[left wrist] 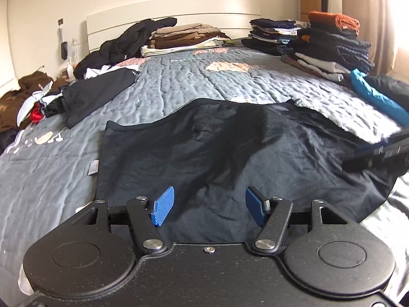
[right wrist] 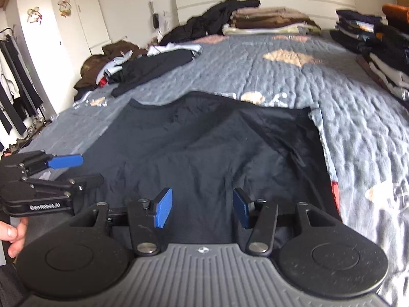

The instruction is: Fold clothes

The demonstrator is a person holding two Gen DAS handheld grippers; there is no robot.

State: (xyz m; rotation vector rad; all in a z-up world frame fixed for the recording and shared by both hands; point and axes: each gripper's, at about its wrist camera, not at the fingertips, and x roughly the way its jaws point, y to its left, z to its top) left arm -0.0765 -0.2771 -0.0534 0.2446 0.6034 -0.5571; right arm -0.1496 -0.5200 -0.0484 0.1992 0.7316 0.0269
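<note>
Just one dark garment (left wrist: 217,153), two spread tools (left wrist: 208,209).

A black garment (left wrist: 217,153) lies at frame centre on a grey-blue quilted bedspread (left wrist: 179,81) with beige patches. Both grippers carry blue ribbed pads (left wrist: 163,209) on black frames. An orange knit (left wrist: 332,20) tops the dark stack at upper right, above a teal garment (left wrist: 375,97).
</note>
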